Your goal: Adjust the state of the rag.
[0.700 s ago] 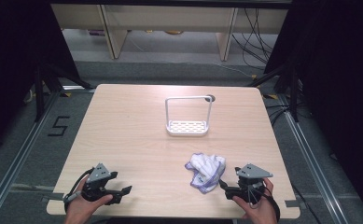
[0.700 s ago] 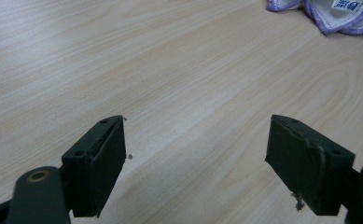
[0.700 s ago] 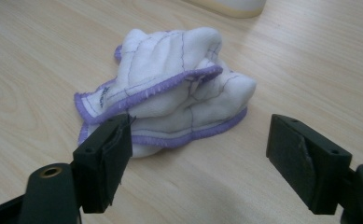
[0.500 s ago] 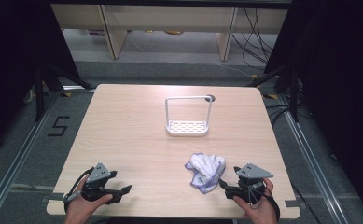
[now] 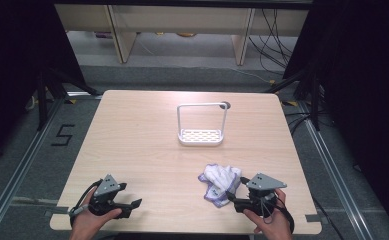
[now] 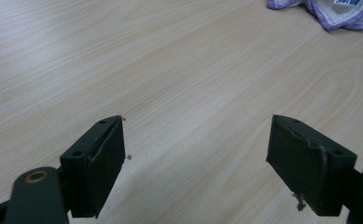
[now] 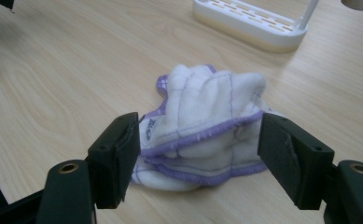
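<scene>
The right gripper (image 7: pixel 198 154) stands with its jaws spread wide, gripping nothing. The crumpled white cloth with purple stitched edging (image 7: pixel 207 126) lies on the light wood-grain table (image 7: pixel 53 79), directly ahead of this gripper and partly between its jaws. Whether the jaw faces touch the fabric cannot be told. In the high view, the right gripper (image 5: pixel 237 200) sits just behind the cloth (image 5: pixel 221 182), at the near table edge.

The left gripper (image 6: pixel 195 163) is likewise released, jaws wide apart over bare table (image 6: pixel 160 70). The cloth (image 6: pixel 328 11) lies far ahead and to the right of it.

Progress, as judged: the work is at its start. The cloth is not yet grasped or lifted. Closing the right jaws on the fabric appears to be the step in hand; everything after the grasp remains.

Surroundings: a white plastic rack with a slotted base and a tall wire hoop (image 7: pixel 258 21) stands beyond the cloth, well apart from it. Nothing lies between either gripper and the cloth. The approach is unobstructed.
</scene>
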Motion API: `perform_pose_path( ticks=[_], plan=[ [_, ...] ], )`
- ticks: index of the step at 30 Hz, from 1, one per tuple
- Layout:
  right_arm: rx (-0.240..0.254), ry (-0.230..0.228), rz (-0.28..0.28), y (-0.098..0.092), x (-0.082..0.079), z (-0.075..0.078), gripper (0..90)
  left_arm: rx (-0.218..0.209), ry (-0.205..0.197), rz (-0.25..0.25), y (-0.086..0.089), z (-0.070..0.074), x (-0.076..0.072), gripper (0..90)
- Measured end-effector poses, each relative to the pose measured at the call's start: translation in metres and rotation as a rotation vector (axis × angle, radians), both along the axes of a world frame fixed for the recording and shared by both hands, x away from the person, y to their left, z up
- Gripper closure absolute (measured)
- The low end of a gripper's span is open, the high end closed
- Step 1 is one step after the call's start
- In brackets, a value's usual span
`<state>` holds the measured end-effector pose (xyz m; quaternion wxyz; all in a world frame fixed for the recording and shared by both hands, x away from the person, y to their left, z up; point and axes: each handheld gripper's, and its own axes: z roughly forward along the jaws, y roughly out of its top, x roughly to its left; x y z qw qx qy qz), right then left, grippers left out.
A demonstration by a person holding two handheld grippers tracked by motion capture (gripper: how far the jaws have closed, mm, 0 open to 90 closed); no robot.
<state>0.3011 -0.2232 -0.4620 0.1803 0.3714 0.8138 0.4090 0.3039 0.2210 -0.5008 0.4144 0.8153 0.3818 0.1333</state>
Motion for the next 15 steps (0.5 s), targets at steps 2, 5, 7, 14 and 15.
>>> perform_pose_path(
  ticks=[2,5,7,14,15],
  plan=[
    [-0.008,-0.013,0.016,0.003,0.002,0.002,31.9,-0.016,-0.001,0.009,-0.001,-0.001,0.0,18.5],
    [-0.008,-0.01,0.035,0.009,0.002,0.002,33.2,-0.028,0.0,0.014,-0.003,0.0,-0.001,18.5],
    [-0.023,-0.014,0.061,0.014,0.004,0.002,34.7,0.006,0.006,-0.01,-0.001,0.001,-0.001,18.5],
    [-0.067,-0.042,0.115,0.034,0.014,0.008,48.9,-0.014,0.006,0.012,-0.004,-0.001,-0.001,18.5],
    [-0.071,-0.038,0.118,0.037,0.015,0.008,50.5,-0.013,0.007,0.013,-0.004,-0.001,-0.001,18.5]
  ],
)
